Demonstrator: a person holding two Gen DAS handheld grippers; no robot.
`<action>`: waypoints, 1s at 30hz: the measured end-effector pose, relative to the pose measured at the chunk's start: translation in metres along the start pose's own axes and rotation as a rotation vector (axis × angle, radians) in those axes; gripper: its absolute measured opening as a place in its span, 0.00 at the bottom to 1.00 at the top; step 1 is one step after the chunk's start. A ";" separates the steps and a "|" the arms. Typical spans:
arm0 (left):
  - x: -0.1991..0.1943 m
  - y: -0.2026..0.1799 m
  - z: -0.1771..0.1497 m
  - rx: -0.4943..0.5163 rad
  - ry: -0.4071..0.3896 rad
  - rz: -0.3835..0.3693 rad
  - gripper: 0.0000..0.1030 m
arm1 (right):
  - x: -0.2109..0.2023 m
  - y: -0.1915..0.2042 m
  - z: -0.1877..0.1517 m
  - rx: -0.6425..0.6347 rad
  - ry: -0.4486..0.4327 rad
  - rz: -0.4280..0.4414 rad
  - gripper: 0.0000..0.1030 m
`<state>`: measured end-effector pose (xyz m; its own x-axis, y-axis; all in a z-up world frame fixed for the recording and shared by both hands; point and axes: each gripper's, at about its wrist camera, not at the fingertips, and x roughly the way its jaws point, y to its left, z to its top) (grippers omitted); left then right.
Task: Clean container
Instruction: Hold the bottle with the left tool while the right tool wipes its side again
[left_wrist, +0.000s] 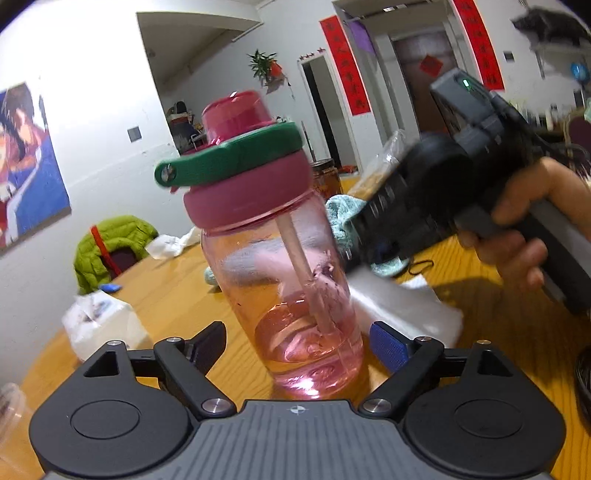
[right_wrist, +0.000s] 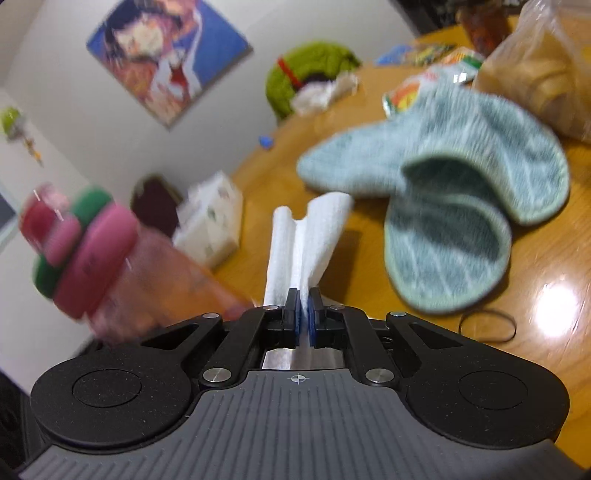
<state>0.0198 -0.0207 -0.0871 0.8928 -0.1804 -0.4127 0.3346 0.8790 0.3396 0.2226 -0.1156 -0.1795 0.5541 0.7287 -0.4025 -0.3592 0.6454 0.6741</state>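
pink bottle (left_wrist: 280, 251) is seen centre frame, tilted, between the wide-open fingers of the left tool (left_wrist: 299, 343); contact cannot be told. right tool (right_wrist: 303, 317) is clamped on white tissue (right_wrist: 306, 240). wiping step judged; tissue is to be brought onto the bottle wall.

- Right wrist view: bottle (right_wrist: 92, 254) at left, motion-blurred, base hidden behind gripper body.
- Teal cloth (right_wrist: 443, 206) smeared.
- Left wrist view: poster (left_wrist: 26, 162) cut off at left edge.

Tilted pink lidded bottle (left_wrist: 280, 266), part-filled with water
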 end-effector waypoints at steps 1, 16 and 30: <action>-0.003 0.001 0.001 -0.005 0.000 -0.003 0.84 | -0.004 0.000 0.004 0.009 -0.027 0.019 0.10; 0.004 0.005 0.000 -0.022 -0.054 -0.035 0.73 | -0.009 0.003 0.008 0.022 0.009 0.151 0.09; 0.010 0.009 -0.001 -0.054 -0.077 -0.032 0.72 | -0.033 0.011 0.005 -0.037 -0.011 0.201 0.09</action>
<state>0.0317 -0.0146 -0.0892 0.9031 -0.2401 -0.3560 0.3483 0.8946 0.2801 0.2040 -0.1330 -0.1558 0.4761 0.8415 -0.2553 -0.4906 0.4951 0.7171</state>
